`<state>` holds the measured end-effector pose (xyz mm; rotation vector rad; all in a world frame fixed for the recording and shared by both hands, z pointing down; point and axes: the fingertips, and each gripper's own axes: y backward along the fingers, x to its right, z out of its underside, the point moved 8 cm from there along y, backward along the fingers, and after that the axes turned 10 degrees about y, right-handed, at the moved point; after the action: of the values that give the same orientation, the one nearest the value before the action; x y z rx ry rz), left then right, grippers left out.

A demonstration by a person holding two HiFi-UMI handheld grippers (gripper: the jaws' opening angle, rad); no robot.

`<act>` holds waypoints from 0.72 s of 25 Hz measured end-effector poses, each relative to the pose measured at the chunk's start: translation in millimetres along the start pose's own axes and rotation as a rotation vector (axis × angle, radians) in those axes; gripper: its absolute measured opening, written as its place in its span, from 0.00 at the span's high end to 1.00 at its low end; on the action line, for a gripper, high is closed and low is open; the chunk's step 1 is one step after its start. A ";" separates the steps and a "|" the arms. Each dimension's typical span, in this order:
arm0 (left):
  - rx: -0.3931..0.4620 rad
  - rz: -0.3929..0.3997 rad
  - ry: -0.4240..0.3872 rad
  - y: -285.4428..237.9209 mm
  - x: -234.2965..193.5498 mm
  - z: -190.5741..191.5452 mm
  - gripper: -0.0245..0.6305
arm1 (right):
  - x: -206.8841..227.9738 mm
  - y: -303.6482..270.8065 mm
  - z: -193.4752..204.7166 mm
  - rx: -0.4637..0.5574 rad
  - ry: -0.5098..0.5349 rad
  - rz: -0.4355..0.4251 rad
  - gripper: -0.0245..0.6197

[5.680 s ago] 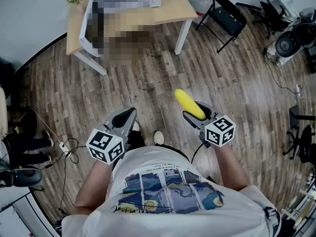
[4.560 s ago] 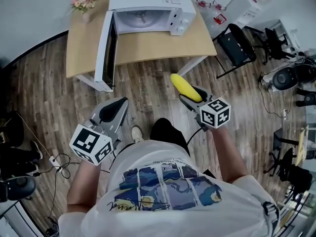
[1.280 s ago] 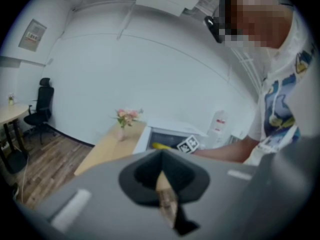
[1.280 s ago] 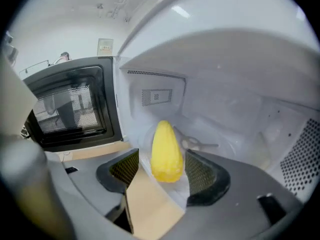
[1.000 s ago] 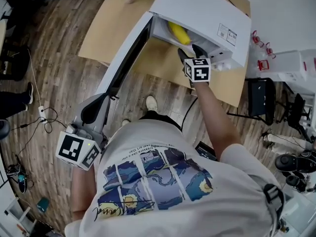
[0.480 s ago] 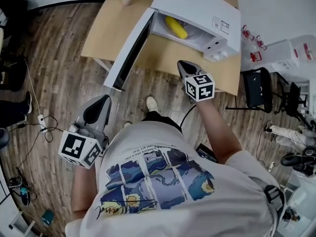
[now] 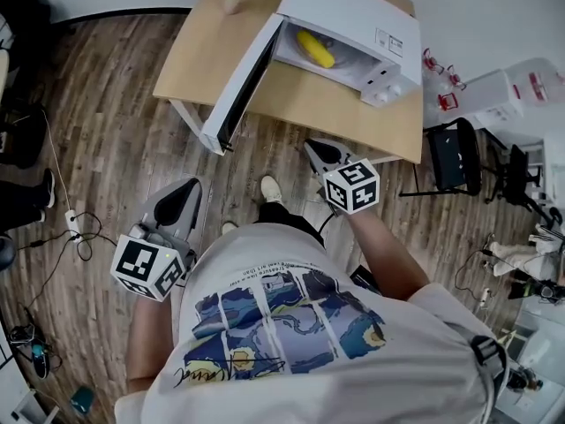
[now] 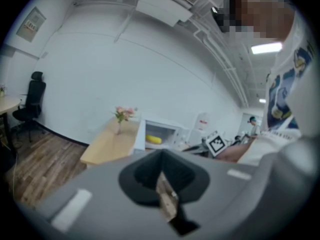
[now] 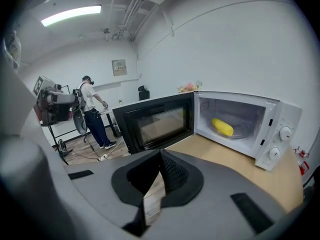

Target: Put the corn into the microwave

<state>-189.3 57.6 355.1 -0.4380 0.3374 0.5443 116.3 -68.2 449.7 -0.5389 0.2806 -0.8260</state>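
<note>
Wood floor below, table point(image 7: 199, 56) ahead. The corn point(image 7: 315, 49) lies inside the open microwave point(image 7: 353, 11), at twelve o'clock from my right gripper point(image 7: 318, 153), long axis ten-to-four. Both pairs of jaws are together, empty. My left gripper point(image 7: 181, 201) looks nearer the door point(image 7: 238, 91). Only the head view places both grippers; the right gripper view shows the door's window face-on.

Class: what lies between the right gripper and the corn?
In the right gripper view, only bare table and the open front of the microwave lie between the right gripper and the corn.
</note>
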 end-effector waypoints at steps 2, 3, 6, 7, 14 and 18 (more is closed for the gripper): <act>-0.008 0.008 0.000 4.8 -0.5 5.0 0.95 | -15.9 5.9 -2.3 0.003 0.017 -0.020 0.95; -0.011 0.012 0.001 6.8 -0.8 7.5 0.95 | -23.3 8.5 -3.9 0.005 0.024 -0.029 0.95; -0.016 0.028 0.003 12.5 0.0 14.0 0.95 | -41.8 15.5 -8.6 0.019 0.019 -0.055 0.95; -0.017 0.034 0.002 14.2 0.7 15.7 0.95 | -46.6 17.7 -9.5 0.024 0.008 -0.063 0.95; -0.019 0.059 0.009 27.9 5.1 29.6 0.95 | -73.2 33.0 -9.6 0.045 -0.010 -0.083 0.95; -0.019 0.059 0.012 37.5 6.6 36.6 0.95 | -85.6 38.1 -10.6 0.048 0.001 -0.092 0.95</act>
<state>-198.0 106.9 372.0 -0.4511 0.3578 0.6034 79.5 14.1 422.3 -0.5096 0.2379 -0.9202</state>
